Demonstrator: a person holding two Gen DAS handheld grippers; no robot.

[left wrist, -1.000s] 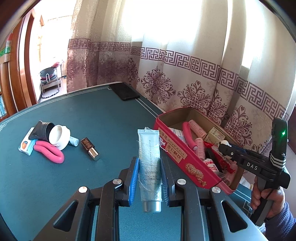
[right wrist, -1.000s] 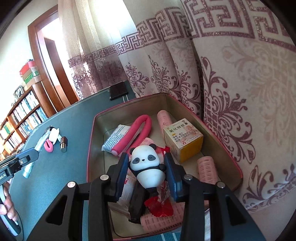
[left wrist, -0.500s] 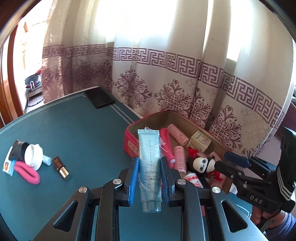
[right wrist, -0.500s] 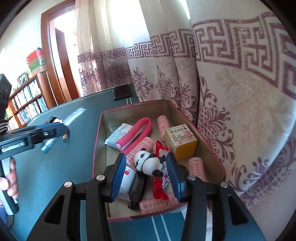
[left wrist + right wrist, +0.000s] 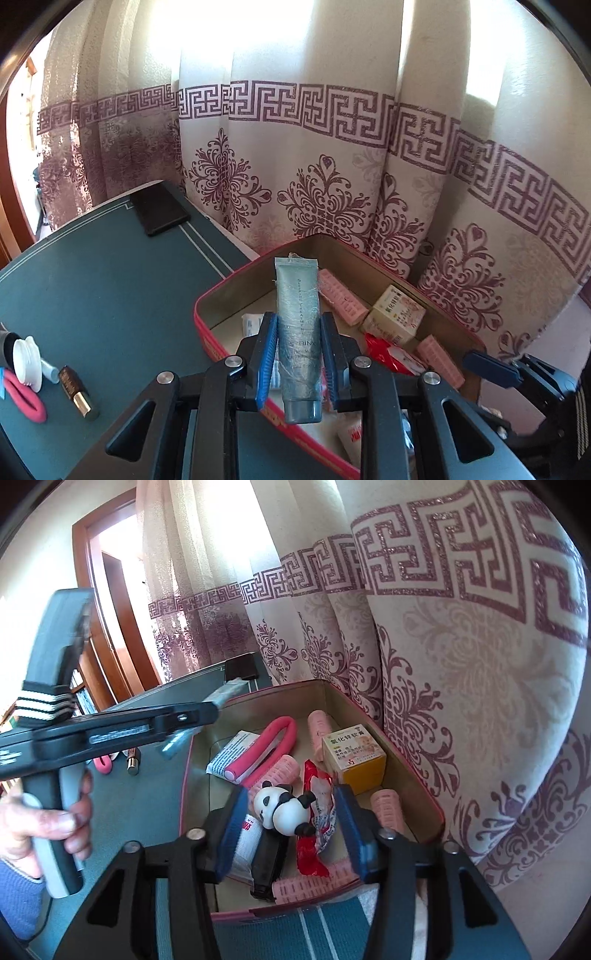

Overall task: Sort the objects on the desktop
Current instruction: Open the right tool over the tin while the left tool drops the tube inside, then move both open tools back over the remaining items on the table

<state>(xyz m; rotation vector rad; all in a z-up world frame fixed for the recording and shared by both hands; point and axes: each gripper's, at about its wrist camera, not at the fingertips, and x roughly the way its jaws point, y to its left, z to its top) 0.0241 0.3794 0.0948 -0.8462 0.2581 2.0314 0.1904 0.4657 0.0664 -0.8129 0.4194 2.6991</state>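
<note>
My left gripper (image 5: 298, 354) is shut on a pale blue cosmetic tube (image 5: 297, 325) and holds it above the near rim of the red tin box (image 5: 221, 291). From the right wrist view the left gripper (image 5: 199, 716) reaches over the box's left wall (image 5: 186, 771) with the tube (image 5: 227, 692) in it. My right gripper (image 5: 291, 834) is open above the box's near end. The panda figure (image 5: 282, 808) lies on its side in the box between the open fingers, free of them.
The box also holds pink hair rollers (image 5: 319, 727), a pink bendy curler (image 5: 269, 746), a yellow medicine carton (image 5: 352, 757) and a red wrapper (image 5: 317, 805). On the green table (image 5: 92, 295) lie a gold lipstick (image 5: 77, 393), a white jar (image 5: 26, 363), a pink curler (image 5: 24, 402) and a black phone (image 5: 159, 210). A curtain hangs close behind.
My right gripper opened and let the panda drop into the box, then drew back. My left gripper carried the tube rightwards until it came over the box.
</note>
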